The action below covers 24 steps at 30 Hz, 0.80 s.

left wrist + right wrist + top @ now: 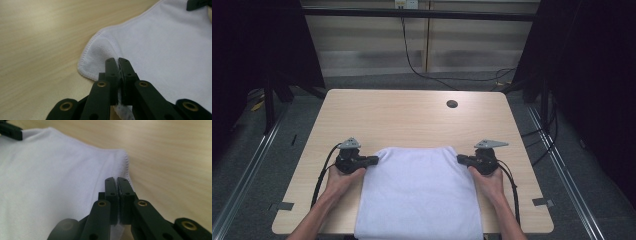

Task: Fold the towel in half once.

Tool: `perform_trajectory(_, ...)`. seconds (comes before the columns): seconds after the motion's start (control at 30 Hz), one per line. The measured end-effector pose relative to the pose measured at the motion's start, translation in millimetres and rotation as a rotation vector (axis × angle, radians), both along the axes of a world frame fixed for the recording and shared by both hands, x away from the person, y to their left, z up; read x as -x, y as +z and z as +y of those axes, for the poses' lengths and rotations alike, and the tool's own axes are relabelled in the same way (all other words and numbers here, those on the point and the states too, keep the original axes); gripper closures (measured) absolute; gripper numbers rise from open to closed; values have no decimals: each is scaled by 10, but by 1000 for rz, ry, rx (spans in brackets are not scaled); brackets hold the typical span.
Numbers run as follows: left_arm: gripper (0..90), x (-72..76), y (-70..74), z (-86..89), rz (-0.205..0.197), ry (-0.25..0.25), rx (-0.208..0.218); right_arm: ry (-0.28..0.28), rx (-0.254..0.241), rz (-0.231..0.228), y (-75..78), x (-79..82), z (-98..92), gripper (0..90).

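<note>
One white towel [419,192] lies flat on the near half of the wooden table [412,117], its near edge hanging over. Two grippers clamp it: the left gripper [373,160] pinches its far-left corner, the right gripper [460,159] its far-right corner.

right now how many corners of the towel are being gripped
2: the left gripper is shut on the towel's far left corner, the right gripper on its far right corner. The near corners hang off the table edge, hidden.
</note>
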<state>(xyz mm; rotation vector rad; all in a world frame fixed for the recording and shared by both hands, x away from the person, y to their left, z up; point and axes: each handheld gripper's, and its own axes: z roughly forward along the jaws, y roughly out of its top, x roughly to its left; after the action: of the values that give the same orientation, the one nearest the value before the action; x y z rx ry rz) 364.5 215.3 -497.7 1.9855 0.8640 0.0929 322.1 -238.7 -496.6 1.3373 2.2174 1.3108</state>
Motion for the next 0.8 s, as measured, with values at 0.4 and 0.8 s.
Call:
perform_trajectory(0.4,872,-320,602,26,-109,62,107,-35,-58,-137,777,-292,-168,882)
perform_trajectory(0.8,872,-588,1552,105,-247,98,135,-64,-85,-259,1741,-769,-135,884)
